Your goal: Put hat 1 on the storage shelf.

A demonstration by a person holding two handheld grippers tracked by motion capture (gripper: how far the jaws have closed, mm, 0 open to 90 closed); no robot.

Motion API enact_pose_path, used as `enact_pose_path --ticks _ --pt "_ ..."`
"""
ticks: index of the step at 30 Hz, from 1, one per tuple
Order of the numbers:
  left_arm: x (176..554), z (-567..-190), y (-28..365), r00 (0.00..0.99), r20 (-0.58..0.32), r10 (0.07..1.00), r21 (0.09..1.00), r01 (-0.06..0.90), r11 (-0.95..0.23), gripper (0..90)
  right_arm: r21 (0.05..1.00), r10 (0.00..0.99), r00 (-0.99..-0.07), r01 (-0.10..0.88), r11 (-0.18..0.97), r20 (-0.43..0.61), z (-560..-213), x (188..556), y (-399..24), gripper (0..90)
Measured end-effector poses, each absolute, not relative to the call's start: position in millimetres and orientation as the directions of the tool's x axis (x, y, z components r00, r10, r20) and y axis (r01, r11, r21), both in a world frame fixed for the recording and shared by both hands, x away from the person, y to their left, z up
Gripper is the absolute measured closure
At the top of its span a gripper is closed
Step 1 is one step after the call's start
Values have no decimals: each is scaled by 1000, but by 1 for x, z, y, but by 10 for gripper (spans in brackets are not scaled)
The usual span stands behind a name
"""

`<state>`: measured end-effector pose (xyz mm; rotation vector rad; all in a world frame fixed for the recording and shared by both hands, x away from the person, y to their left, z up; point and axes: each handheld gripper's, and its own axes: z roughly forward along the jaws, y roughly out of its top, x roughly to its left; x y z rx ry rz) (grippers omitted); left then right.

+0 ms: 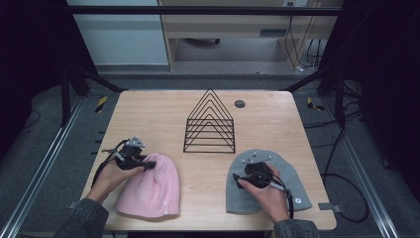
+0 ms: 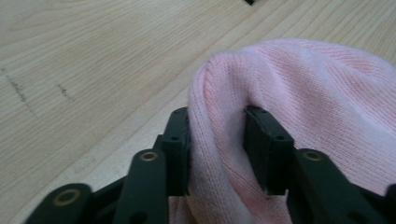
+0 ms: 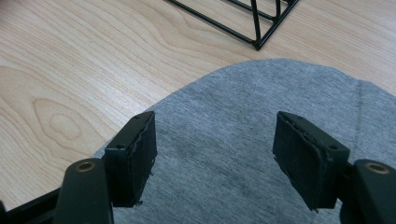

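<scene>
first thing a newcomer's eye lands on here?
Probably the pink beanie at the table's near left, its crown pinched into a fold by the left gripper. Next, the grey beanie lying flat at near right under the open right gripper, and the black wire rack mid-table.

Two hats (image 1: pixel 148 191) before wire rack (image 1: pixel 210 121)

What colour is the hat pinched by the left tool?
Pink knit hat, clearest in the left gripper view.
</scene>
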<state>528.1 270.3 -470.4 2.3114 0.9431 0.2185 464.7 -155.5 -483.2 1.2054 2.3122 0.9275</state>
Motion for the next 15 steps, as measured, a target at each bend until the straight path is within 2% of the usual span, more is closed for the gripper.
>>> enact_pose_path --ticks 7,13,15 --pt "524 -470 268 721 -87 687 602 588 -541 752 706 827 -561 575 413 -27 -483 466 -154 300" --pt "516 -460 266 712 -55 700 633 567 -527 781 715 825 -565 565 413 -30 -482 466 -153 299" --pt "510 -450 266 706 -45 706 669 546 -504 784 718 826 -563 564 408 -26 -482 466 -153 298"
